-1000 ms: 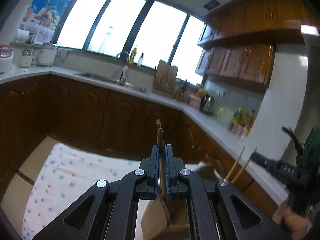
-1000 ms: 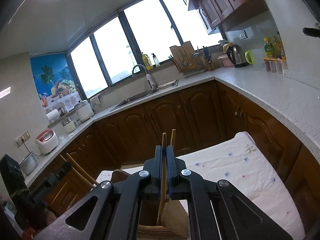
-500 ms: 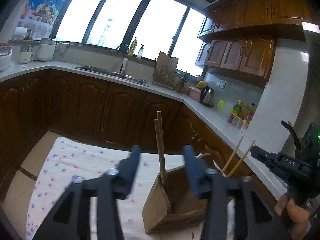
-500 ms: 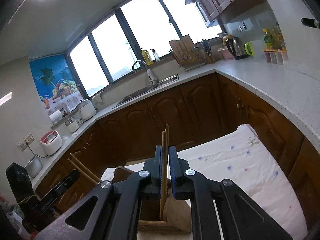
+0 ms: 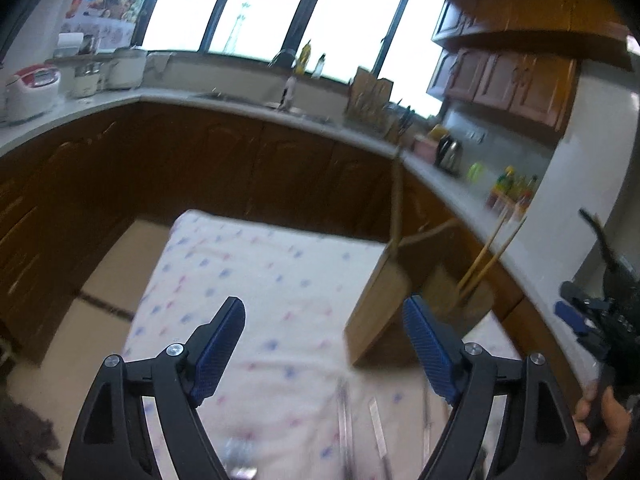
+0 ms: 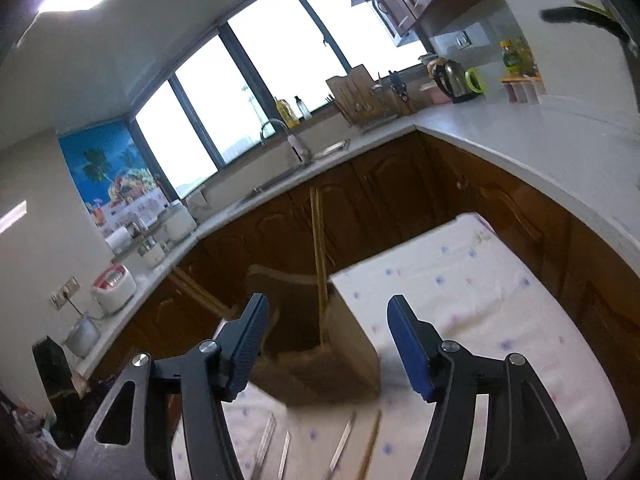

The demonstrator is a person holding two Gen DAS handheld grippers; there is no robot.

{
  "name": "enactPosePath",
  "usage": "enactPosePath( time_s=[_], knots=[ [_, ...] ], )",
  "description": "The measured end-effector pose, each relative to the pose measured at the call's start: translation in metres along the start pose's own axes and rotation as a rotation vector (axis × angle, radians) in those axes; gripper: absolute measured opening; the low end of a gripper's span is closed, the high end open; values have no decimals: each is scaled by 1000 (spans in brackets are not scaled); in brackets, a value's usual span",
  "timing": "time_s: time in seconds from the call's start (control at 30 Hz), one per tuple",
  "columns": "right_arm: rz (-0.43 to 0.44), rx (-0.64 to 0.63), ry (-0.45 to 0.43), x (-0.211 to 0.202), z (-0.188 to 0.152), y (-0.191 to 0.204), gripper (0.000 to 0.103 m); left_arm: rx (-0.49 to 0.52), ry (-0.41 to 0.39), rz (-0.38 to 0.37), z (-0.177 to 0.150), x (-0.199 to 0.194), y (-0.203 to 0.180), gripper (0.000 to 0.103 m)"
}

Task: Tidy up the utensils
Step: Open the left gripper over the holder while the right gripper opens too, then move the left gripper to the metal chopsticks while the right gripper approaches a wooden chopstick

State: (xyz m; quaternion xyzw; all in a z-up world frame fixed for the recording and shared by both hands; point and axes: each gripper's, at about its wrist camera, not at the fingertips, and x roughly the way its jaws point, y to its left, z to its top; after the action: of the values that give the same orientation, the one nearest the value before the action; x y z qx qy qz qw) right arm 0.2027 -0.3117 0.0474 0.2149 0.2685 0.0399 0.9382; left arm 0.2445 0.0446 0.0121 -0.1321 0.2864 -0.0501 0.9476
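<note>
one wooden holder [image 6: 340, 344] on the cloth-covered table [image 6: 500, 304], near its far left corner. two pairs of chopsticks in it: one pair upright [image 6: 318, 256], one pair leaning [image 5: 486, 256]. left gripper [image 5: 324, 356] and right gripper [image 6: 326, 346] both released, jaws just been opening, nothing between the pads. about five loose utensils [image 6: 340, 446] lie flat toward the near edge (blurred, count rough). right half of the cloth bare; dark cabinets [image 6: 384, 184] beyond the far edge.
</note>
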Motion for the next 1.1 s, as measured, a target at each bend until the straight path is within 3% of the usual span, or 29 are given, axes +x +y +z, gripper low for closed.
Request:
enactPosePath(
  time_s=[0.2,0.6,0.73,1.1],
  knots=[
    [-53,-24,46,-12,-33,2,64,44,71,33,-16,-19,-5,81],
    [-94,-62,163,3,-70,2,62,100,165,-22,-29,-26,-35,77],
    [-111,-77,244,27,-81,0,44,138,217,-38,-33,-8,-50,62],
    [-134,-99,343,64,-89,-10,39,216,367,-55,-42,45,-80,52]
  ],
)
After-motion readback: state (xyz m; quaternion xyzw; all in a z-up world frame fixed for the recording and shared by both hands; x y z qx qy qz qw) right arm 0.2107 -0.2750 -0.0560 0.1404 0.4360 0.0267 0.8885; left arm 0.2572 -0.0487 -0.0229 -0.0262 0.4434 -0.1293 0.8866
